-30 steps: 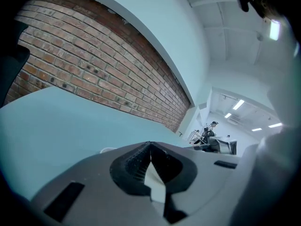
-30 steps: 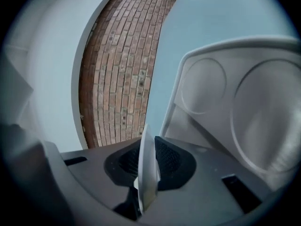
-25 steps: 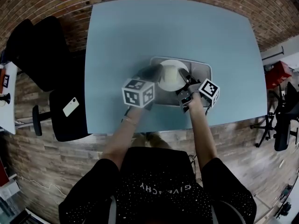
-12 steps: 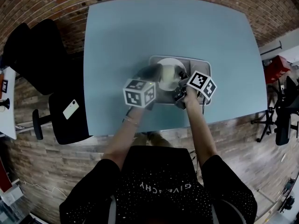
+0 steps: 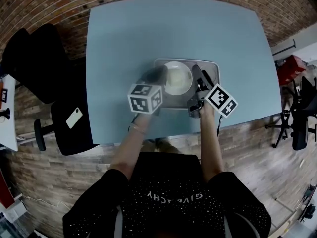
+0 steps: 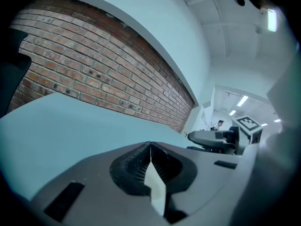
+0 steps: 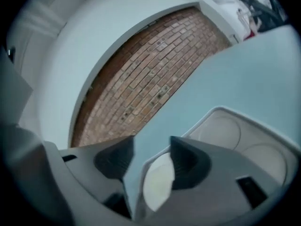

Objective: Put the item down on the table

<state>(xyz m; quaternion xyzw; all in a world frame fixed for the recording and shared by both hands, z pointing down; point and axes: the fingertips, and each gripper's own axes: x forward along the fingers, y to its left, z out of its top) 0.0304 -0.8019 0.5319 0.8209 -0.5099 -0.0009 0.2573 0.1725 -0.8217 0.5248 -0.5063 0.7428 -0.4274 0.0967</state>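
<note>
Blue table (image 5: 124,33); left tongs (image 6: 150,147) pinching white plate (image 5: 176,79), right tongs (image 7: 151,154) spread

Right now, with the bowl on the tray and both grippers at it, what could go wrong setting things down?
The left hand-held gripper is shut on just a thin white edge, seemingly the rim of the bowl, so the bowl could tilt or slip free. The right hand-held gripper has its jaws apart around the edge of the tray, unclamped, so it may nudge the tray across the table.
</note>
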